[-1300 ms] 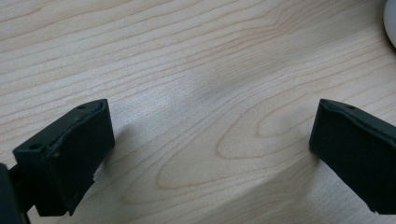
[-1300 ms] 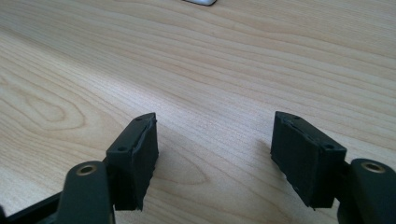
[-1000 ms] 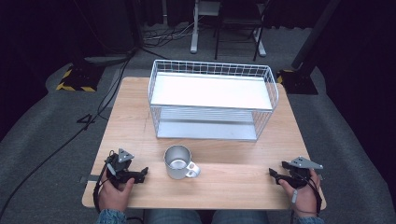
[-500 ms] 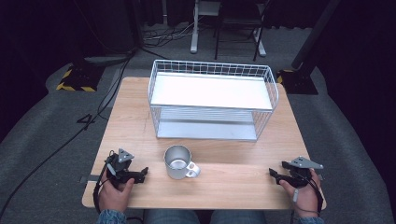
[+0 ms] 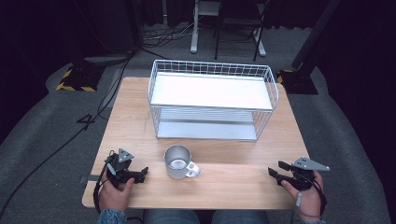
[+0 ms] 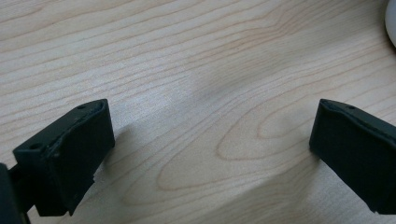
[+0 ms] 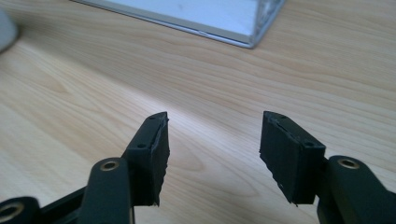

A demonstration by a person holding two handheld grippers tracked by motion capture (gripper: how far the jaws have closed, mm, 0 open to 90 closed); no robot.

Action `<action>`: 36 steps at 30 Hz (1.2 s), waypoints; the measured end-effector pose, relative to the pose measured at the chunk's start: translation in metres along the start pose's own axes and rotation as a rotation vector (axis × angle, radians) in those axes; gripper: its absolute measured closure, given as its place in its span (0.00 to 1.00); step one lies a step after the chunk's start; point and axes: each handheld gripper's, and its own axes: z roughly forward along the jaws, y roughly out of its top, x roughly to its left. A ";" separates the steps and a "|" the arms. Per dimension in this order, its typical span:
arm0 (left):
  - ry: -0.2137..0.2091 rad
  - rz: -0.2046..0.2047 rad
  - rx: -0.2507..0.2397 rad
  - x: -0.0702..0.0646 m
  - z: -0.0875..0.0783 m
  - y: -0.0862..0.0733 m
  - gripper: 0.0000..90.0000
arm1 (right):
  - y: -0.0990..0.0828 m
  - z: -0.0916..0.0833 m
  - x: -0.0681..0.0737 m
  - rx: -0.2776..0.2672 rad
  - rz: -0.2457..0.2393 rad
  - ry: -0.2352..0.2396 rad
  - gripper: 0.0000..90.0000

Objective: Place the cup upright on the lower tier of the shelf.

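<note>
My black left gripper (image 5: 140, 173) and black right gripper (image 5: 276, 170) sit over pale, wavy-grained wood table (image 5: 233, 182); shiny silver mug (image 5: 178, 162), white wire basket (image 5: 212, 100), yellow-black striped floor base (image 5: 74, 80).

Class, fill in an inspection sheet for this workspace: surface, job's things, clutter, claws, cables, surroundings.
Surface: light wooden table, bare wood in front of both claws.
Job's things: metal mug upright near the front edge, handle towards the right claw; white wire basket behind it, apart.
Clutter: nothing seen.
Claws: left claw open, nothing between its jaws; right claw open, its jaws have just been closing with nothing between them.
Cables: black cables trail over the floor left of the table.
Surroundings: grey carpet, dark backdrop, yellow-black striped base.
</note>
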 end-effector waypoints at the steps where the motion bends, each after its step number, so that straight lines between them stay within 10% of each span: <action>1: 0.000 0.000 0.000 0.000 0.000 0.000 0.00 | 0.001 -0.002 0.003 -0.003 -0.003 0.012 0.48; 36: 0.016 -0.018 -0.002 0.001 0.002 0.002 0.01 | 0.069 0.045 0.145 0.001 -0.251 0.442 0.47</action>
